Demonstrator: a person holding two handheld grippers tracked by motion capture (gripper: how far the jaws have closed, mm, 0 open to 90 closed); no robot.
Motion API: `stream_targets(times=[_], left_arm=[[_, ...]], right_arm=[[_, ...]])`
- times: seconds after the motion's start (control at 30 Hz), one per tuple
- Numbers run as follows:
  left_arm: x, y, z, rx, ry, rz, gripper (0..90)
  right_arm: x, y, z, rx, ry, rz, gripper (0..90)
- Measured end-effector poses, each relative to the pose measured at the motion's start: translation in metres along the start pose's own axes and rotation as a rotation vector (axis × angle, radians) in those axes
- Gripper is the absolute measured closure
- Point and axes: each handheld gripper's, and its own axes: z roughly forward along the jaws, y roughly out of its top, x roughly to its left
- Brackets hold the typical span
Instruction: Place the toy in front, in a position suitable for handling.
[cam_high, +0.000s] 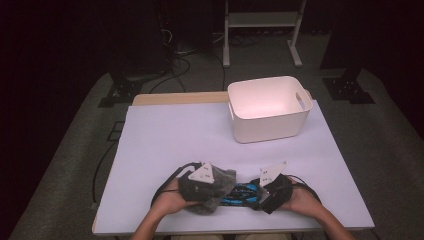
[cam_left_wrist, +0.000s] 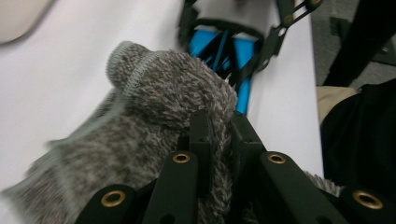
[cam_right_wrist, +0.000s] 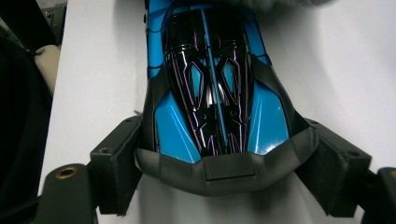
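Note:
A grey fuzzy cloth is bunched near the table's front edge, and my left gripper is shut on it. In the left gripper view the jaws pinch a fold of the cloth, with the toy car just beyond it. The car is blue and black and lies on the table between my hands. My right gripper is shut on one end of it. In the right gripper view the car sits between the two pads, one on each side of the gripper. The cloth touches the car's far end.
A white plastic bin with handle cut-outs stands at the back right of the white table. Cables trail from both grippers over the front edge. A white frame stands on the floor beyond the table.

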Motion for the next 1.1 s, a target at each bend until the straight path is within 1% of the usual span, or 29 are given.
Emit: stream_targets(times=[0.03, 0.07, 0.1, 0.17, 0.2, 0.23, 0.3, 0.33, 0.37, 0.4, 0.47, 0.5, 0.53, 0.57, 0.63, 0.73, 0.8, 0.83, 0.9, 0.93, 0.97, 1.0, 1.03, 1.1], left_arm=[[0.0, 0.002, 0.004, -0.003, -0.018, 0.005, 82.0], [0.0, 0.002, 0.004, -0.003, -0.018, 0.005, 82.0], [0.0, 0.004, 0.01, 0.018, -0.023, 0.014, 82.0], [0.0, 0.003, 0.012, 0.025, -0.025, 0.014, 82.0], [0.0, 0.0, 0.014, 0.028, -0.03, 0.01, 81.7], [0.001, -0.004, 0.012, 0.017, -0.038, -0.008, 81.6], [0.002, -0.009, 0.008, 0.029, -0.025, -0.009, 81.3], [0.002, -0.009, 0.008, 0.029, -0.025, -0.009, 81.3], [0.004, -0.016, 0.003, 0.023, -0.019, -0.031, 81.4], [0.005, -0.02, 0.0, 0.022, -0.015, -0.04, 81.4], [0.008, -0.026, -0.006, 0.052, 0.018, -0.043, 81.4], [0.01, -0.029, -0.008, 0.065, 0.027, -0.047, 81.4], [0.01, -0.029, -0.008, 0.065, 0.027, -0.047, 81.4], [0.012, -0.031, -0.01, 0.056, 0.026, -0.062, 81.4], [0.014, -0.034, -0.011, 0.052, 0.019, -0.073, 81.4], [0.013, -0.033, -0.009, 0.056, 0.02, -0.067, 81.4], [0.012, -0.028, -0.006, 0.043, 0.007, -0.063, 81.4], [0.012, -0.028, -0.006, 0.043, 0.007, -0.063, 81.4], [0.01, -0.021, -0.002, 0.028, -0.014, -0.052, 81.4], [0.007, -0.012, 0.004, 0.02, -0.042, -0.03, 81.4], [0.005, -0.007, 0.008, 0.025, -0.05, -0.015, 81.4], [0.004, -0.002, 0.012, 0.04, -0.055, 0.008, 81.4], [0.003, 0.001, 0.016, 0.05, -0.063, 0.02, 81.4], [0.003, 0.004, 0.017, 0.057, -0.071, 0.026, 81.4]], right_arm=[[0.0, 0.0, 0.0, -0.002, 0.001, -0.001, 21.2], [0.0, -0.001, 0.0, -0.004, 0.0, -0.002, 21.3], [-0.001, -0.001, 0.0, -0.006, -0.001, -0.012, 21.5], [-0.001, -0.001, 0.0, -0.006, -0.001, -0.013, 21.6], [0.0, -0.001, 0.0, -0.006, -0.001, -0.014, 21.8], [0.0, -0.001, 0.0, -0.003, -0.003, -0.016, 22.1], [0.0, 0.0, 0.0, 0.0, -0.005, -0.021, 22.2], [0.0, 0.0, 0.0, 0.0, -0.005, -0.021, 22.2], [0.0, 0.0, 0.0, 0.001, -0.006, -0.022, 22.3], [0.001, 0.0, 0.0, 0.002, -0.008, -0.024, 22.3], [0.001, 0.0, 0.001, 0.004, -0.008, -0.025, 22.4], [0.001, 0.0, 0.0, 0.004, -0.006, -0.026, 22.4], [0.001, 0.0, 0.0, 0.004, -0.006, -0.026, 22.4], [0.0, 0.0, 0.0, 0.001, -0.004, -0.026, 22.4], [0.0, 0.0, 0.0, 0.0, -0.004, -0.027, 22.4], [0.0, -0.001, 0.0, -0.001, -0.004, -0.026, 22.4], [0.0, -0.001, 0.0, -0.007, -0.004, -0.026, 22.5], [0.0, -0.001, 0.0, -0.006, -0.004, -0.028, 22.4], [0.0, -0.001, 0.0, -0.005, -0.004, -0.028, 22.4], [0.0, -0.001, 0.0, -0.004, -0.003, -0.027, 22.4], [0.0, -0.001, 0.001, -0.005, -0.003, -0.028, 22.4], [0.0, -0.001, 0.001, -0.005, -0.003, -0.028, 22.4], [0.0, -0.001, 0.001, -0.005, -0.003, -0.028, 22.5], [0.0, -0.002, 0.001, -0.01, -0.002, -0.026, 22.5]])
